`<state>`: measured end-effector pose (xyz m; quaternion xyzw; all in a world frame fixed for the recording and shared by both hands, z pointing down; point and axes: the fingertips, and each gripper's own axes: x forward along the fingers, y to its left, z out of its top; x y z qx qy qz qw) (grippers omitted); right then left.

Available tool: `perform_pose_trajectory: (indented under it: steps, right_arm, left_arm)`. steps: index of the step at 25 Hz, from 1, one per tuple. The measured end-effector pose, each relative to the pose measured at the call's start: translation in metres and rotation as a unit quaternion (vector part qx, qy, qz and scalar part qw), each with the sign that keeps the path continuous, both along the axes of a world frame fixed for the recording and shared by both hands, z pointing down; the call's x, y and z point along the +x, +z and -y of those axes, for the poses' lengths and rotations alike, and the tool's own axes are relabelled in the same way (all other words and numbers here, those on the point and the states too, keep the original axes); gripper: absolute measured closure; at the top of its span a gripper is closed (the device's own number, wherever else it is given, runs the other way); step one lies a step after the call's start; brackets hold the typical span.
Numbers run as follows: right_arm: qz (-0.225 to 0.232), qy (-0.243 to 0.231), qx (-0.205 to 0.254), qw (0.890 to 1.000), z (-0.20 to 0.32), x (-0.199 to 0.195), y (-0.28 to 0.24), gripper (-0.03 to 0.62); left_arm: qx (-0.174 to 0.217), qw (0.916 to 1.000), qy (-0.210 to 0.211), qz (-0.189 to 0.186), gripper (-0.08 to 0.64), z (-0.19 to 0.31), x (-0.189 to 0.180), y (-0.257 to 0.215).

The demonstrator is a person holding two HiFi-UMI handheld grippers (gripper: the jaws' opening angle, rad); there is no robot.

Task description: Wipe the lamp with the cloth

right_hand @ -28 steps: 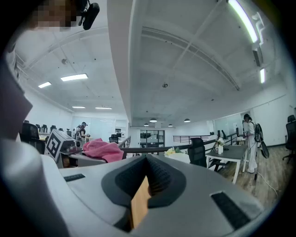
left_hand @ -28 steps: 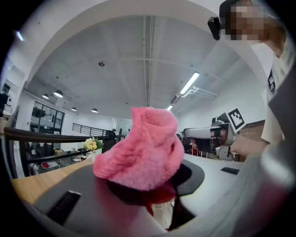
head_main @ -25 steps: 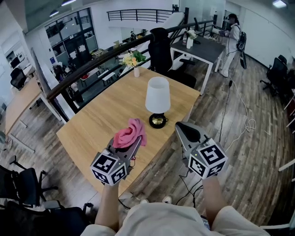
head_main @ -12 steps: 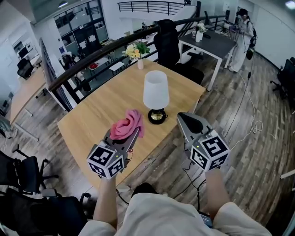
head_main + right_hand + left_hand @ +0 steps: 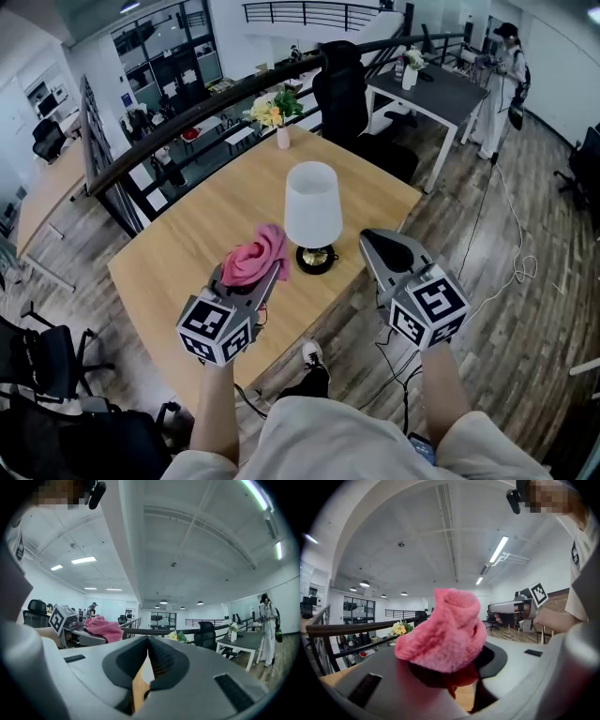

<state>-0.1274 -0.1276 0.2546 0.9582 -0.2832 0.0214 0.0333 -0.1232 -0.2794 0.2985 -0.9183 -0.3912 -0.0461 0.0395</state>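
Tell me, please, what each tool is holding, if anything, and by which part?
The left tool grips the pink cloth by its lower bunched end; the rest bulges above. The right tool holds nothing: its nearly closed jaws have just been opening.

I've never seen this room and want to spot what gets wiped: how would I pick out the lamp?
Look at the big light wooden table in the open office. Near its front edge stands the lamp. Only it has a tall white shade over a dark round base, unlike the flower vase at the far edge or the pink cloth gripped in the left tongs.
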Motion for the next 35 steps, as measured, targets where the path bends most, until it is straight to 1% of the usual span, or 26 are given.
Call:
perform_pose_trajectory:
  steps: [4,6,9,11,13,15,18,20,22,24,26,29,32,35]
  right_arm:
    - [0.006,-0.003,-0.001,1.000,-0.008,0.037,0.002,0.549]
    - [0.012,-0.002,-0.002,1.000,-0.011,0.055,0.001,0.549]
    - [0.017,-0.007,-0.004,1.000,-0.005,0.087,0.001,0.549]
    - [0.022,-0.010,-0.008,1.000,0.001,0.111,0.005,0.549]
    - [0.030,-0.014,-0.014,0.999,0.003,0.129,0.010,0.549]
    - [0.039,-0.021,-0.018,0.999,0.001,0.145,0.012,0.549]
    - [0.055,-0.028,-0.017,0.998,-0.003,0.166,0.013,0.549]
    - [0.066,-0.029,-0.020,0.997,-0.005,0.178,0.017,0.549]
    - [0.076,-0.034,-0.032,0.996,-0.003,0.186,0.023,0.549]
    - [0.084,-0.037,-0.042,0.995,-0.002,0.193,0.025,0.549]
    - [0.091,-0.035,-0.036,0.995,-0.004,0.198,0.026,0.549]
    - [0.099,-0.037,-0.026,0.994,-0.004,0.202,0.024,0.549]
    - [0.103,-0.047,-0.034,0.993,0.002,0.206,0.021,0.549]
    - [0.115,-0.061,-0.036,0.991,0.008,0.213,0.020,0.549]
  left_arm:
    - [0.016,0.9998,-0.006,-0.011,0.436,0.001,0.046,0.002]
    - [0.012,0.9998,-0.011,-0.013,0.434,0.002,0.071,-0.004]
    - [-0.003,0.9999,-0.014,-0.006,0.436,0.013,0.113,-0.013]
    - [0.009,0.9999,-0.006,-0.007,0.436,0.018,0.143,-0.014]
    - [0.038,0.9989,0.023,-0.018,0.436,0.015,0.169,-0.012]
    - [0.063,0.9953,0.066,-0.031,0.436,0.006,0.191,-0.008]
    - [0.065,0.9895,0.126,-0.031,0.434,-0.007,0.224,0.002]
    - [0.076,0.9826,0.166,-0.032,0.434,-0.015,0.241,0.012]
    - [0.084,0.9709,0.221,-0.038,0.433,-0.025,0.245,0.022]
    - [0.072,0.9607,0.265,-0.042,0.431,-0.034,0.247,0.027]
    - [0.065,0.9558,0.283,-0.045,0.431,-0.040,0.251,0.031]
    - [0.085,0.9487,0.299,-0.057,0.430,-0.051,0.253,0.040]
    - [0.108,0.9363,0.327,-0.070,0.430,-0.058,0.254,0.045]
    - [0.117,0.9238,0.355,-0.082,0.428,-0.062,0.257,0.045]
